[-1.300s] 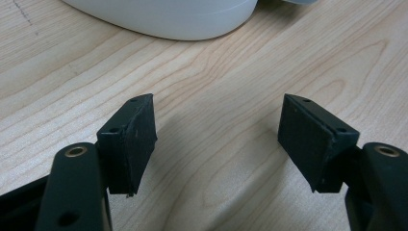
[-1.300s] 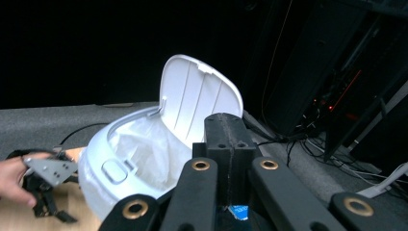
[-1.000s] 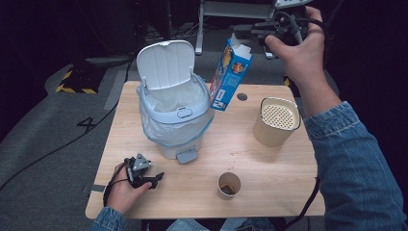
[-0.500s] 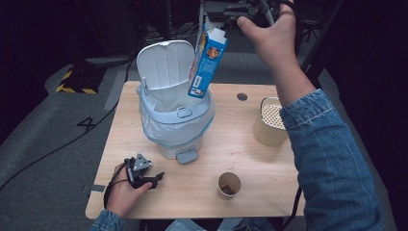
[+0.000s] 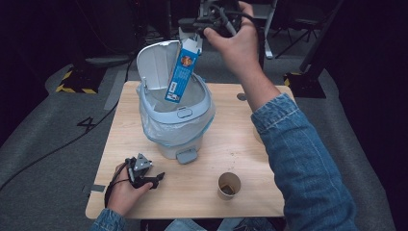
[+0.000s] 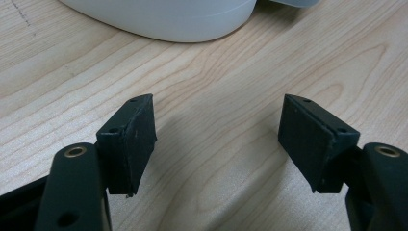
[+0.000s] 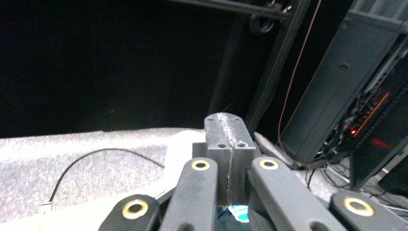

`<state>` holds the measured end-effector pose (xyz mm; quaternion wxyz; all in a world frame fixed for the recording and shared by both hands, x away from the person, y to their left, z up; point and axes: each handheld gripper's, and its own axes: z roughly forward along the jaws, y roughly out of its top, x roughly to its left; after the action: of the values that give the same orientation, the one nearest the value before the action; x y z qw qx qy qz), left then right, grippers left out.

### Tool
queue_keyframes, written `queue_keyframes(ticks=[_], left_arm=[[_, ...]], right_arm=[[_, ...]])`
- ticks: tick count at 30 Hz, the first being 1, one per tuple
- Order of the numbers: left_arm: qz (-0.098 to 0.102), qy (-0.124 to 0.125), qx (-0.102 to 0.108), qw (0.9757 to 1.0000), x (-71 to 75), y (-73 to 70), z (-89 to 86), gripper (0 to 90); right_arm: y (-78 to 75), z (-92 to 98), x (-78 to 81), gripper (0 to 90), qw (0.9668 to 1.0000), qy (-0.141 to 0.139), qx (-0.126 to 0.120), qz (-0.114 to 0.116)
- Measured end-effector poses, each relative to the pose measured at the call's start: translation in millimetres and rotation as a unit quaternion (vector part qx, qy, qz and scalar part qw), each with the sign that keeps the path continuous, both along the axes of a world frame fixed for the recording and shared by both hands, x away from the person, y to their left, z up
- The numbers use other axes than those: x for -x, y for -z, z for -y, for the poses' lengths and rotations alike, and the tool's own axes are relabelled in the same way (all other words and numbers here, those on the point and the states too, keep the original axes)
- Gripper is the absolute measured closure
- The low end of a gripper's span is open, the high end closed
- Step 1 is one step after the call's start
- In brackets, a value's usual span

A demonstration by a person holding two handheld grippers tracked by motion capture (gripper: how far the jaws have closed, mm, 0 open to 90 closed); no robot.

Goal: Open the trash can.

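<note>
A blue drink carton [image 5: 182, 72] hangs tilted over the open white bin [image 5: 175, 120], its lower end just inside the rim in front of the raised lid [image 5: 154, 62]. My right gripper [image 5: 197, 29] is shut on the carton's top ridge; in the right gripper view the jaws [image 7: 230, 130] meet with a scrap of blue carton [image 7: 238, 211] below them. My left gripper [image 5: 156, 179] rests on the table's near left, pointing toward the bin. Its jaws [image 6: 219, 125] stand wide apart over bare wood, with the bin's base [image 6: 163, 19] just ahead.
A plastic liner bulges over the bin's rim. A paper cup [image 5: 229, 185] stands near the wooden table's [image 5: 231, 144] front edge. A small round hole [image 5: 241, 96] sits at the back of the table. My denim sleeve [image 5: 298, 159] crosses the right side.
My right hand has carried the carton leftward from above the table's back right to over the bin's mouth, slightly lower. The left hand has stayed put.
</note>
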<state>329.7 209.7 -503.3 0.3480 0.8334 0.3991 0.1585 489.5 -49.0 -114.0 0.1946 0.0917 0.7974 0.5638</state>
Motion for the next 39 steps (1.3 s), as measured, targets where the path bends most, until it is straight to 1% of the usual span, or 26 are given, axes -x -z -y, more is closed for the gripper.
queue_keyframes(ticks=[2,5,8,9,10,11,12,15,16,18,21,27,30,33,34,36,39], left_arm=[[0.000,-0.001,0.000,1.0000,0.0,0.0,0.3,29.6],[0.000,0.000,0.000,1.0000,0.0,0.0,0.4,29.6],[0.001,-0.001,-0.001,1.0000,0.1,0.0,0.5,29.7],[0.001,-0.001,-0.001,1.0000,0.1,0.0,0.6,29.7],[0.001,-0.001,-0.001,1.0000,0.1,0.0,0.6,29.7],[0.001,-0.001,-0.001,1.0000,0.1,0.0,0.6,29.7],[0.001,-0.001,-0.001,1.0000,0.1,0.0,0.6,29.7],[0.001,-0.001,-0.001,1.0000,0.1,0.0,0.6,29.7],[0.001,-0.001,-0.001,1.0000,0.1,0.0,0.6,29.7],[0.001,-0.001,-0.001,1.0000,0.1,0.0,0.6,29.7],[0.000,-0.001,-0.001,1.0000,0.1,-0.1,0.5,29.7],[0.001,-0.001,-0.001,1.0000,0.1,0.0,0.6,29.7],[0.001,-0.002,0.000,1.0000,0.1,0.1,0.6,29.7],[0.000,-0.002,0.002,1.0000,0.2,0.3,0.8,29.7],[-0.001,-0.002,0.002,1.0000,0.3,0.3,0.9,29.7],[0.001,-0.002,0.000,1.0000,0.2,0.2,0.7,29.7],[0.002,-0.003,0.000,1.0000,0.4,0.2,0.8,29.7]], right_arm=[[9.6,-6.1,-1.1,90.0,1.0000,0.001,0.005,-0.007],[23.9,-13.5,-3.0,90.0,0.9997,0.007,0.020,-0.011],[36.5,-17.6,-5.5,90.0,0.9990,0.010,0.037,-0.024],[40.5,-18.5,-6.0,85.7,0.9986,0.008,0.045,-0.026],[44.4,-19.6,-6.4,71.1,0.9984,0.008,0.045,-0.032],[48.2,-20.3,-6.8,64.2,0.9984,0.011,0.044,-0.034],[51.4,-19.9,-6.6,61.3,0.9983,0.010,0.046,-0.036],[60.3,-15.5,-5.2,51.9,0.9982,0.003,0.043,-0.042],[63.1,-13.4,-4.7,49.9,0.9981,0.003,0.041,-0.046],[67.2,-7.9,-3.8,49.0,0.9979,0.001,0.039,-0.053],[70.1,2.9,0.3,46.9,0.9976,-0.001,0.036,-0.058],[71.4,34.4,11.3,41.3,0.9977,0.008,0.036,-0.057],[73.0,55.0,17.5,39.4,0.9977,0.018,0.035,-0.055],[76.7,78.4,23.6,37.4,0.9975,0.026,0.023,-0.062],[78.6,86.3,25.7,37.5,0.9974,0.029,0.023,-0.062],[83.5,101.9,29.0,37.9,0.9970,0.038,0.024,-0.064],[94.4,124.6,31.4,37.7,0.9956,0.055,0.026,-0.071]])
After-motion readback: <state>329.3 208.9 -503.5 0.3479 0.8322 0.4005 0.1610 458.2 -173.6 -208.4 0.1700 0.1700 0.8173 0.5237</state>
